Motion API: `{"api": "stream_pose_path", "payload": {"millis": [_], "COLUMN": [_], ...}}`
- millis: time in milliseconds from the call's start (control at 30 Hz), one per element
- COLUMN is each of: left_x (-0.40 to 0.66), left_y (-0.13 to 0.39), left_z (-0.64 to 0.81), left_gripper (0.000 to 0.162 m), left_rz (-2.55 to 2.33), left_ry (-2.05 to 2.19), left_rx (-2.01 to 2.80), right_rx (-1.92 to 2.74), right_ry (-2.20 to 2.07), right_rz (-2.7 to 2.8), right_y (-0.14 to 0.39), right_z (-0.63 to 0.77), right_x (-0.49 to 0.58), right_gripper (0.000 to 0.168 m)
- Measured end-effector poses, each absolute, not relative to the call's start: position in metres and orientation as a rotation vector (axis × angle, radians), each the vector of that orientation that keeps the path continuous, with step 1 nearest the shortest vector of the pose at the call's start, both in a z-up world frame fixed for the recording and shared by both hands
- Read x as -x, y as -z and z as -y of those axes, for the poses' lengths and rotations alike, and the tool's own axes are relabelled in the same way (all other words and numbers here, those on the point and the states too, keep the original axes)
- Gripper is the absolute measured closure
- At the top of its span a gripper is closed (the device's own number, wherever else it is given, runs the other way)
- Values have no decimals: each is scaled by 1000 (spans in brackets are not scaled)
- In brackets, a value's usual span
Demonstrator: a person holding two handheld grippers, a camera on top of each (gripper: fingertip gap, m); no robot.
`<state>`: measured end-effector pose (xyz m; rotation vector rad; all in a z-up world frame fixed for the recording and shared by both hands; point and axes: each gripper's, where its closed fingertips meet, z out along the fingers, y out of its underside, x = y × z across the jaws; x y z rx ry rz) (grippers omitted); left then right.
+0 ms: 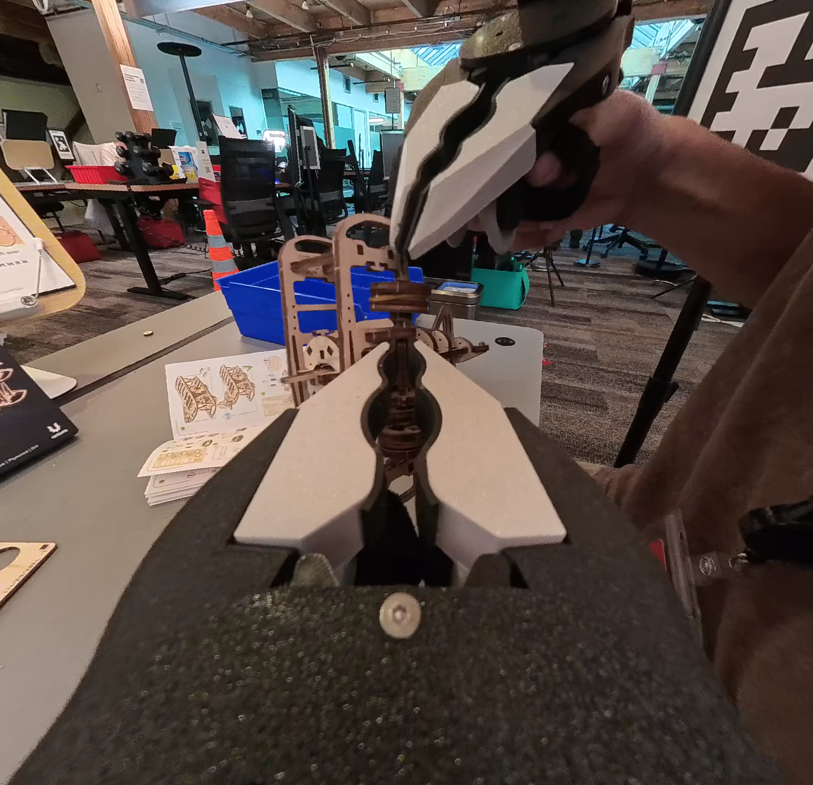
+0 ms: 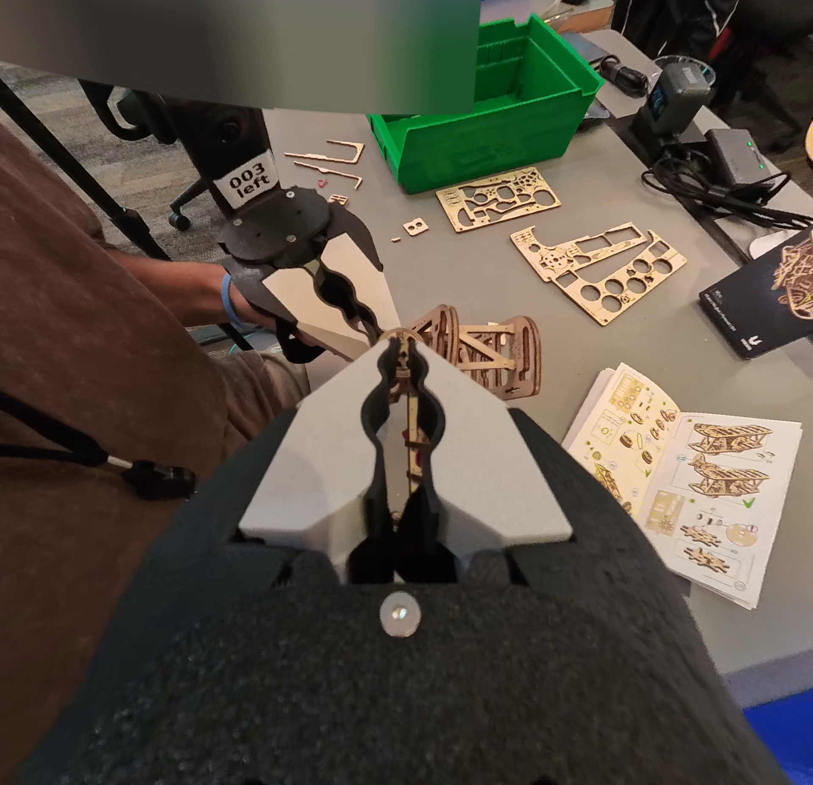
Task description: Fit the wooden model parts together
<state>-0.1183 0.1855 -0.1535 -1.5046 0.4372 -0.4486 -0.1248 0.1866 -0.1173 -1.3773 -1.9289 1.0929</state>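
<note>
Left tongs (image 1: 398, 346) clamp biplane model (image 1: 352, 315) frame centre; right tongs (image 1: 402, 247) above pinch, probably, its wheel axle (image 1: 399, 295), axis vertical.

Right gripper (image 2: 401, 346) closed on a narrow strip of the wooden model (image 2: 479, 357), held above the grey table (image 2: 440, 271); the left gripper (image 2: 371, 331) meets the same assembly from the left, its fingers drawn together at the tip. An open instruction booklet (image 2: 686, 482) lies right, punched wooden sheets (image 2: 598, 271) and a green bin (image 2: 488, 117) beyond.
</note>
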Motion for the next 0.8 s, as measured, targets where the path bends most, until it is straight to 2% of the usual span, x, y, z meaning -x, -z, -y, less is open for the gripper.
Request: {"api": "stream_pose_path", "payload": {"millis": [267, 800], "left_x": [118, 114], "left_y": [155, 160], "left_z": [-185, -186], "left_gripper": [162, 162], "left_rz": [-447, -483], "left_ry": [450, 418], "left_rx": [1510, 1533], "right_rx": [1381, 1302], "right_ry": [-1051, -699], "right_rz": [1983, 2071], "right_y": [128, 135], "right_z": [-183, -190], "right_x": [124, 122], "right_gripper": [166, 168]}}
